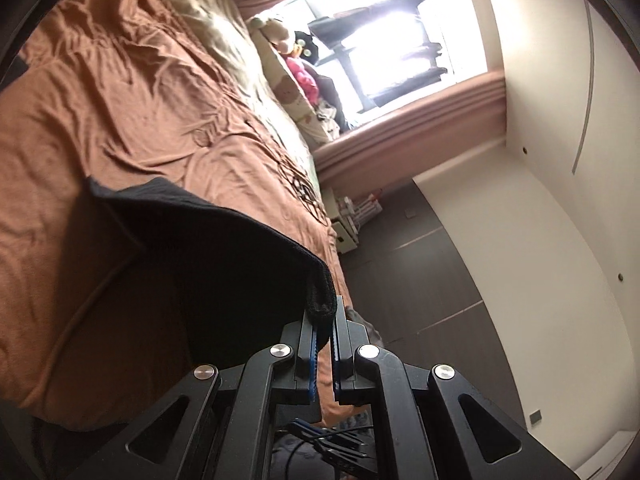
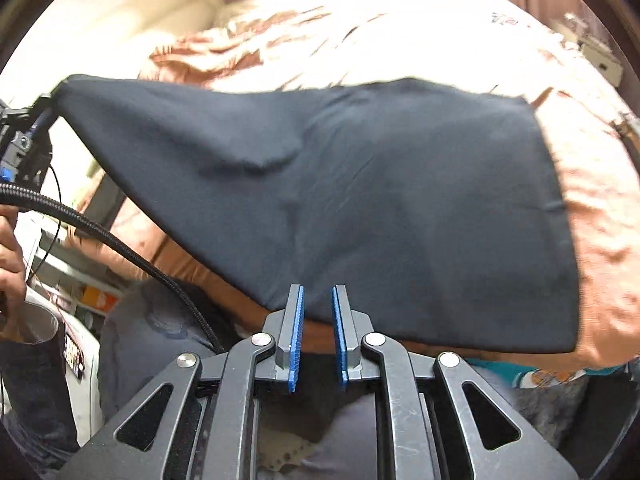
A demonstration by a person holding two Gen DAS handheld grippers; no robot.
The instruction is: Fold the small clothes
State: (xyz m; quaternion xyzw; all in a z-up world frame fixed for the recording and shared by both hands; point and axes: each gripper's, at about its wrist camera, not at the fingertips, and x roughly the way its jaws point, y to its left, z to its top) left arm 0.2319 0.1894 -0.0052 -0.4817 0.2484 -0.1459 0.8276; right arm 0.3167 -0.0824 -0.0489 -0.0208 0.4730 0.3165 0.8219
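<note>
- Black knit garment [image 2: 340,200] — one piece, spread as a wide sheet; its right part lies on the bed, its left corner is lifted clear of the bedding.
- Hemmed corner of the same garment, seen from the left wrist, sits pinched between the blue pads [image 1: 313,344]; the cloth hangs away to the left in a dark fold over the bedcover.
- Left gripper [image 1: 323,344]: jaws closed tight on the garment's hem. From the right wrist it shows at the far left [image 2: 38,114], holding the raised corner.
- Right gripper [image 2: 318,332]: jaws parted, blue pads standing apart with nothing pressed between them; the garment's near edge lies just beyond the fingertips.
- Orange-brown bedcover [image 1: 120,100], rumpled, under the garment.
- Pale pillow [image 1: 208,28] at the far end of the bed, with soft toys [image 1: 296,60] beside it near the window.
- Bright window [image 1: 400,32], pink curtain [image 1: 400,128] along its edge.
- Black braided cable [image 2: 120,240] runs from the left gripper across the lower left.
- Person's hand [image 2: 10,256] at the left edge of the right wrist view.
</note>
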